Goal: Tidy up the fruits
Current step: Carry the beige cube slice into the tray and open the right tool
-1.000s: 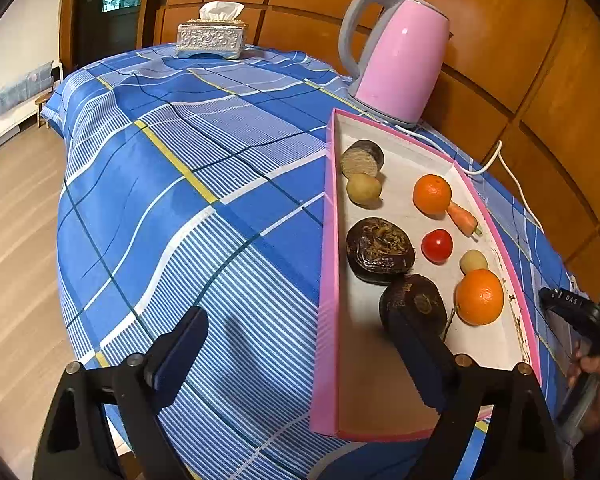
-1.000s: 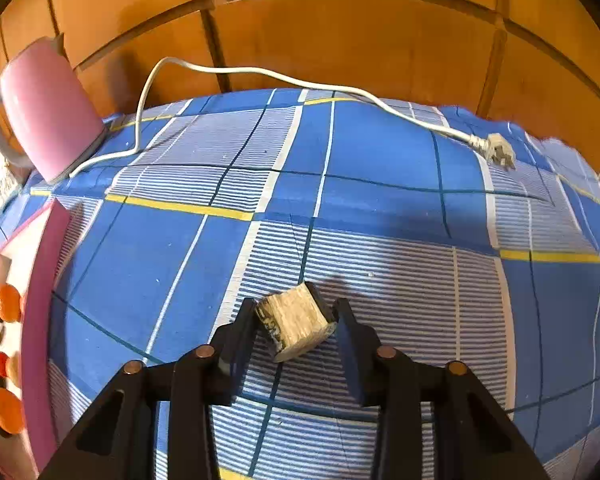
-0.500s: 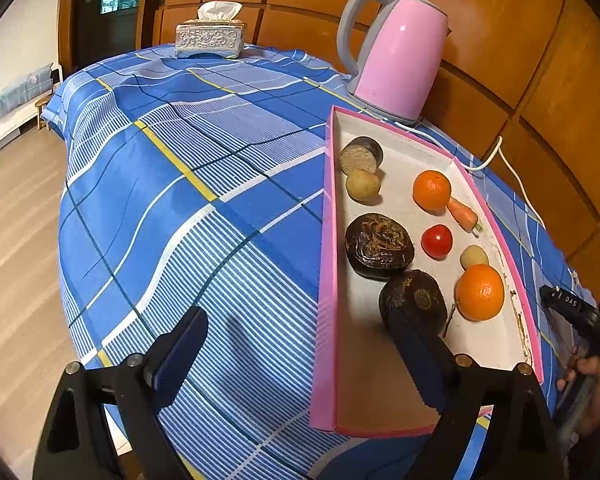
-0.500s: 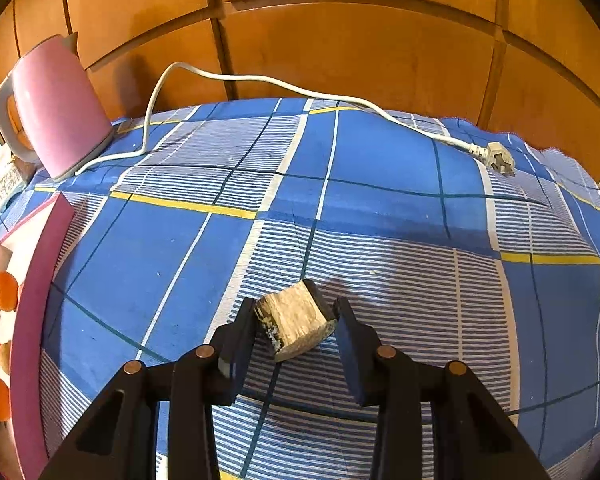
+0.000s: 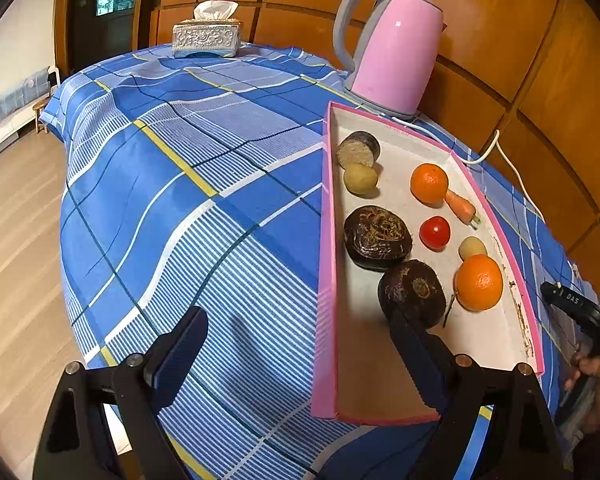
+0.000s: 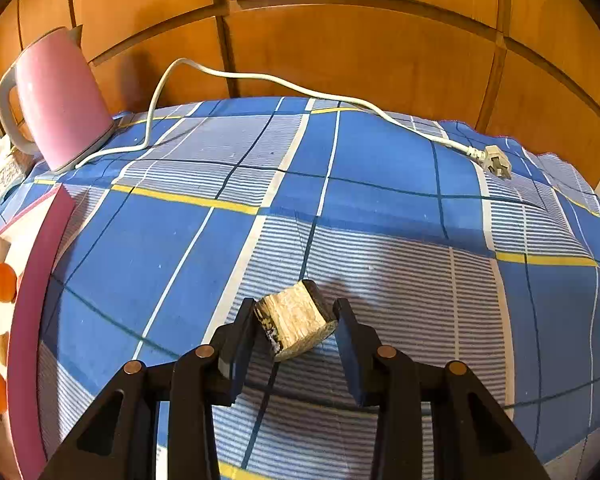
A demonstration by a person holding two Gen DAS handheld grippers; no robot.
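The fruits lie in a long pink-rimmed tray (image 5: 327,240) on a table under a blue plaid cloth (image 5: 188,208), the largest thing in view. A pink electric kettle (image 5: 392,48) stands just beyond the tray's far end, and its white cord (image 6: 284,80) runs away from the tray to a loose plug (image 6: 496,162). A silver tissue box (image 5: 207,38) sits well beyond the tray. Inside the tray are 2 dark round roots (image 5: 376,236), 2 oranges (image 5: 479,282), a cut dark piece (image 5: 358,149), a red tomato (image 5: 435,232), a small carrot (image 5: 460,206) and 2 small yellowish fruits (image 5: 360,178). The left gripper (image 5: 296,344) hangs wide apart over the tray's near rim, holding nothing. The right gripper (image 6: 296,322), on the tray's other side, is clamped on a pale cut chunk with dark skin (image 6: 294,318), above the cloth.
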